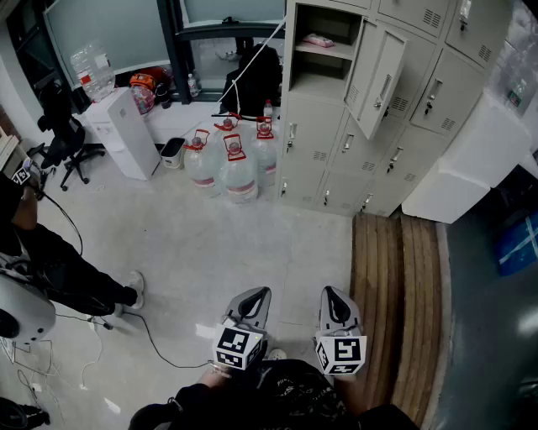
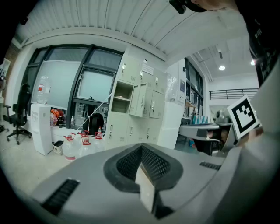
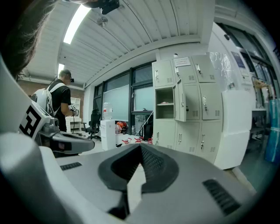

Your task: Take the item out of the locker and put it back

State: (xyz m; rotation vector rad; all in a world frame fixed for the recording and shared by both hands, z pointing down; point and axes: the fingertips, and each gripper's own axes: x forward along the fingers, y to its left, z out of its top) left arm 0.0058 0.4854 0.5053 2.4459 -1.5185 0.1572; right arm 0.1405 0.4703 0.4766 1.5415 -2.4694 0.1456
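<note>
Left hand-held gripper [image 1: 256, 296], right hand-held gripper [image 1: 330, 294] closed; locker [image 1: 313, 126] open.

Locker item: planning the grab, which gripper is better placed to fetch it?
Probably right: the right gripper lines up with the open locker holding the item; the left gripper sits further aside. Both shut, empty.

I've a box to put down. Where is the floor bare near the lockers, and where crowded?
Bare: the floor between the water jugs, the lockers and the wooden slats. Crowded: the wall side, with jugs, a black bag and a white cabinet; a cable trails at left.
</note>
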